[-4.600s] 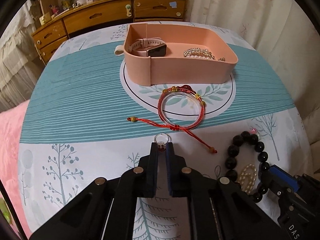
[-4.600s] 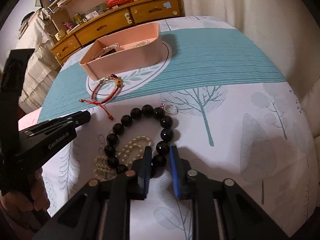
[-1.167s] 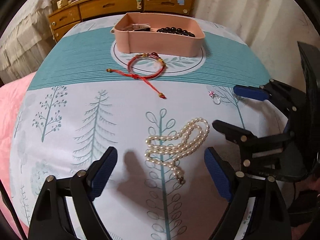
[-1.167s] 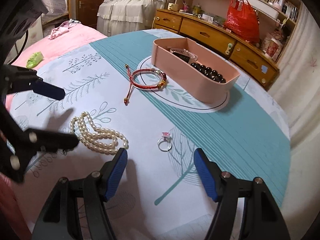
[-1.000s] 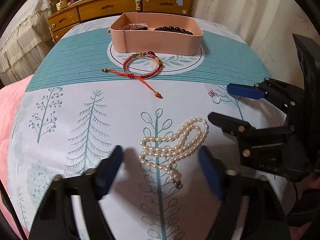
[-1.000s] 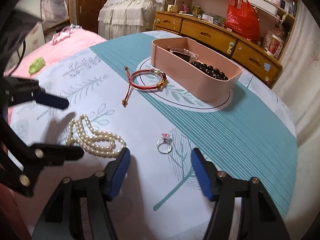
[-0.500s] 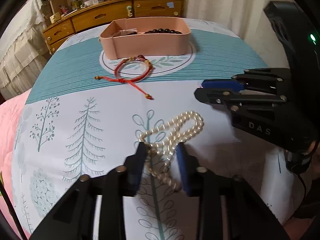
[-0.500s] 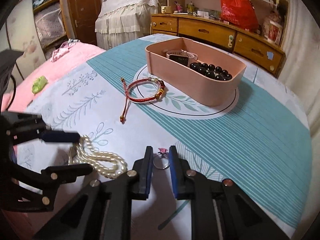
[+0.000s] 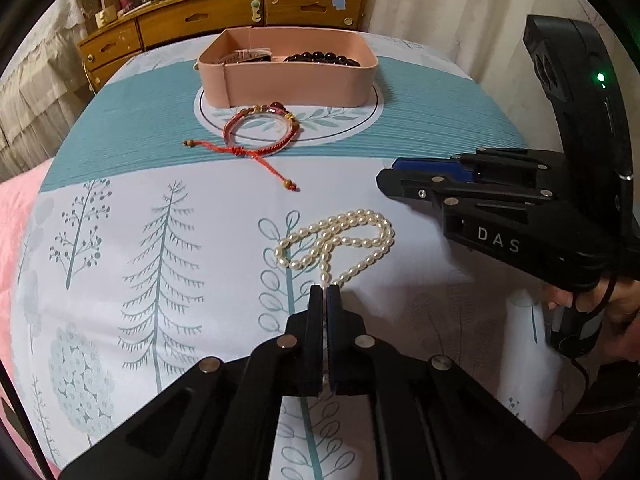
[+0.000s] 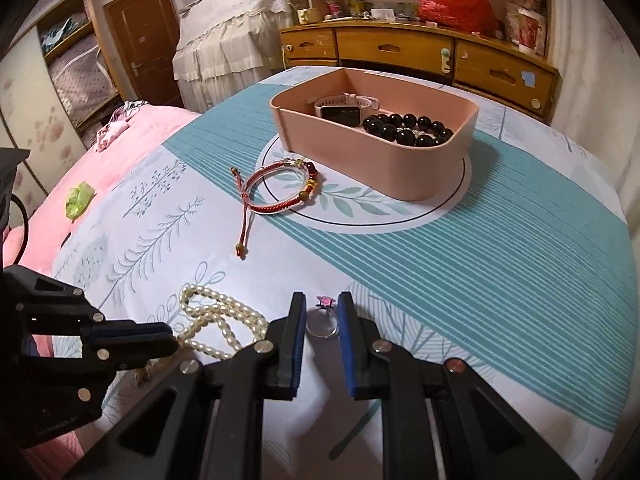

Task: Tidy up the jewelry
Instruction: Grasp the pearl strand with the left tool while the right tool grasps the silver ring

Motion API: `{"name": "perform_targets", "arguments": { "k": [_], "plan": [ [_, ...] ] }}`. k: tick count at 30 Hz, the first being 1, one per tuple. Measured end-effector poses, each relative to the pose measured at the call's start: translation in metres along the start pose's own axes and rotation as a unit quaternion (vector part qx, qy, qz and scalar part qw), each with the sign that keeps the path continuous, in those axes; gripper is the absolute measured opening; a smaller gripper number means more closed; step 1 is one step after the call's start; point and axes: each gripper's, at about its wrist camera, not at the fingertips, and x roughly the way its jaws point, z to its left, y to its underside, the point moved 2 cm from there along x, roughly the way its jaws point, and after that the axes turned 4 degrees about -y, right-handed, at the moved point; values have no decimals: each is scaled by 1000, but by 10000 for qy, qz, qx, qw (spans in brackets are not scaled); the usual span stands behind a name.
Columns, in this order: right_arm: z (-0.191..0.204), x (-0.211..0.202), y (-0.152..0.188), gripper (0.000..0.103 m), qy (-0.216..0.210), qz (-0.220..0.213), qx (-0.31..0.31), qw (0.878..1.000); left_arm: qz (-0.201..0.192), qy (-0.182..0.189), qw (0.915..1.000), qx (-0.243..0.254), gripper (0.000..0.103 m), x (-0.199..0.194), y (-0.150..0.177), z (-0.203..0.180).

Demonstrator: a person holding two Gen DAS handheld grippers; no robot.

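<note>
Left wrist: pearl necklace (image 9: 340, 240) lengthwise ahead.

Both grippers closed up on their pieces

A second ago both were gaping wide; now my left gripper (image 9: 324, 289) has pinched shut on the pearl necklace (image 9: 340, 236), and the right gripper (image 10: 322, 312) has clamped the ring (image 10: 322, 323). The black bead bracelet (image 10: 408, 128) went into the pink tray (image 10: 360, 160) (earlier on).
</note>
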Motion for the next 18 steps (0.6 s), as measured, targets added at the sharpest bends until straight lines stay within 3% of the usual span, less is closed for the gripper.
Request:
{"name": "perform_targets", "arguments": {
  "k": [6,13,18],
  "plan": [
    [2,1,-1,16,88,50,1,9999,84,-80,9999,-2,0,-1,5,7],
    [5,1,-1,16,133,79,61,9999,150,-56,9997,181,12,-1,10,8],
    [8,0,0,16,155,97,130,9997,210,-152,9991,323,5,1,7,6]
  ]
}}
